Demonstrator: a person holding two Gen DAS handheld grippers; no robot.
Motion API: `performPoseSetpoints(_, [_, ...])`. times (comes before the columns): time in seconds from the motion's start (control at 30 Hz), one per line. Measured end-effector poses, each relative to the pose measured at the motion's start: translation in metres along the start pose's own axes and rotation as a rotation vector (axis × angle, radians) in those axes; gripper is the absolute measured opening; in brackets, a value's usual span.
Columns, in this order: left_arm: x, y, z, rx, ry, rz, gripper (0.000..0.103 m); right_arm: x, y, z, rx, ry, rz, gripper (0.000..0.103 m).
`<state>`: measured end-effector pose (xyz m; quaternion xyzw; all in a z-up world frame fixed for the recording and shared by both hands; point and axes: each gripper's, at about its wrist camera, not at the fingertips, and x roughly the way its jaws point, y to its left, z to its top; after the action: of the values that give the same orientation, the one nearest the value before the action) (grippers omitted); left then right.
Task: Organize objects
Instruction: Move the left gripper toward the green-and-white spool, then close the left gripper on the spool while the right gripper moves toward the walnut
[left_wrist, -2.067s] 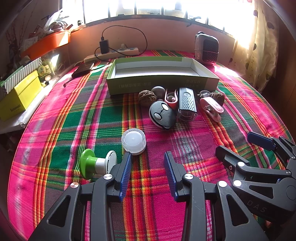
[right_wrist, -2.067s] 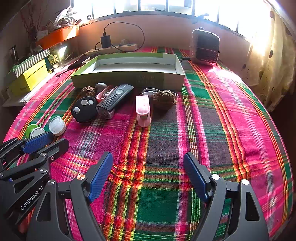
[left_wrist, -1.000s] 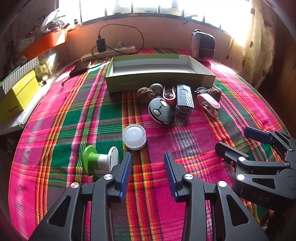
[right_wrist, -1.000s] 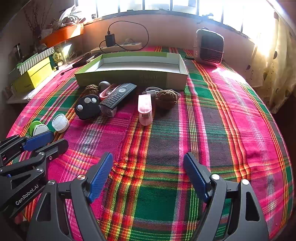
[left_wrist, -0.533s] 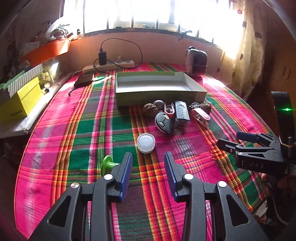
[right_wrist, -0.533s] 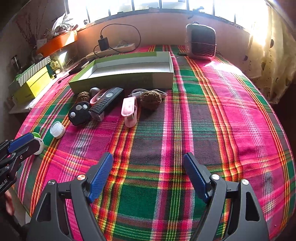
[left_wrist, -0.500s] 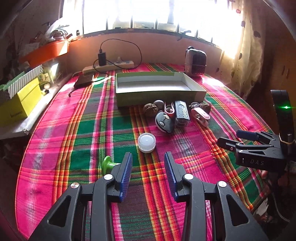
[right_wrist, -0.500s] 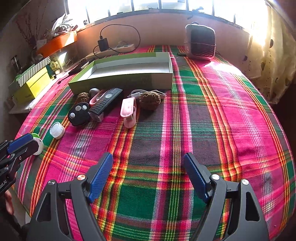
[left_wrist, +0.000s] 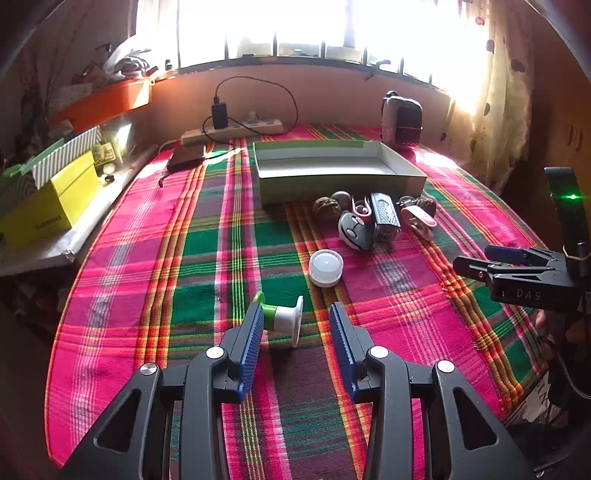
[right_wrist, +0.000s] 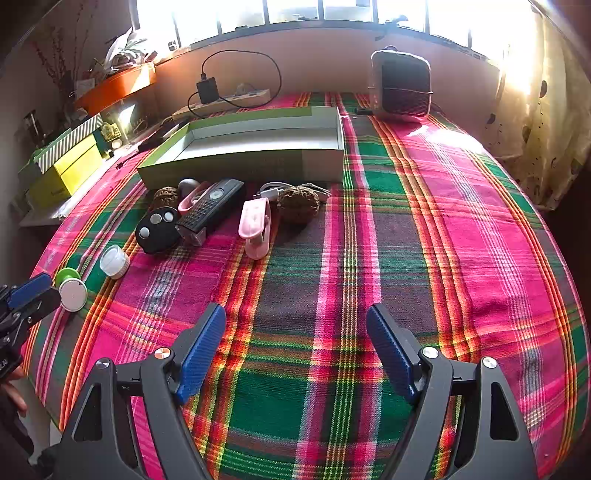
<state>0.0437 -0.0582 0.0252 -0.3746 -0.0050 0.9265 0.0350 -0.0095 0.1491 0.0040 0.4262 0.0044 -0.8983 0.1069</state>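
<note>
Left wrist view: the left claw (left_wrist: 295, 332) sits low centre, jaws spread and just opened wider. A green-and-white spool (left_wrist: 281, 318) lies on its side between the blue pads (left_wrist: 252, 334), near the left one; contact cannot be told, and nothing is pinched. Just beyond it stands a white cap (left_wrist: 326, 267). Farther up, a cluster lies against the near wall of the green box (left_wrist: 332, 182): a black key fob (left_wrist: 352, 229), a black remote (left_wrist: 385, 215), a pink clip (left_wrist: 419, 220) and two walnuts (left_wrist: 327, 207). The inside of the box looks bare. The right claw (left_wrist: 474, 258) enters from the right edge.

Right wrist view: the right claw (right_wrist: 295, 350) fills the lower frame, jaws spread wide, only the plaid tabletop (right_wrist: 443, 221) between them. The spool (right_wrist: 72, 286) is at far left beside the left claw (right_wrist: 35, 293); the cap (right_wrist: 115, 261), key fob (right_wrist: 157, 229), remote (right_wrist: 210, 210), pink clip (right_wrist: 255, 225) and a walnut (right_wrist: 298, 203) stay outside the box (right_wrist: 243, 162).

Progress, judged: sorting has barely begun. Nothing is in the box; every loose item is still to be moved, likely the spool first.
</note>
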Motion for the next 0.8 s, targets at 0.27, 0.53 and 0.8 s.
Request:
performPoseSetpoints(0.27, [0.006,0.007,0.001,-0.009,-0.007,0.054,0.035,0.001,-0.001,0.0,-0.003,0.002,-0.002,0.079])
performPoseSetpoints(0.53, [0.014,0.012,0.006,0.003,0.002,-0.015,0.036,0.004,-0.002,0.001,-0.004,0.012,-0.004,0.079])
performPoseSetpoints(0.8, [0.028,0.01,0.011,0.016,0.034,-0.041,0.036,0.007,0.0,0.002,-0.013,0.02,-0.013,0.079])
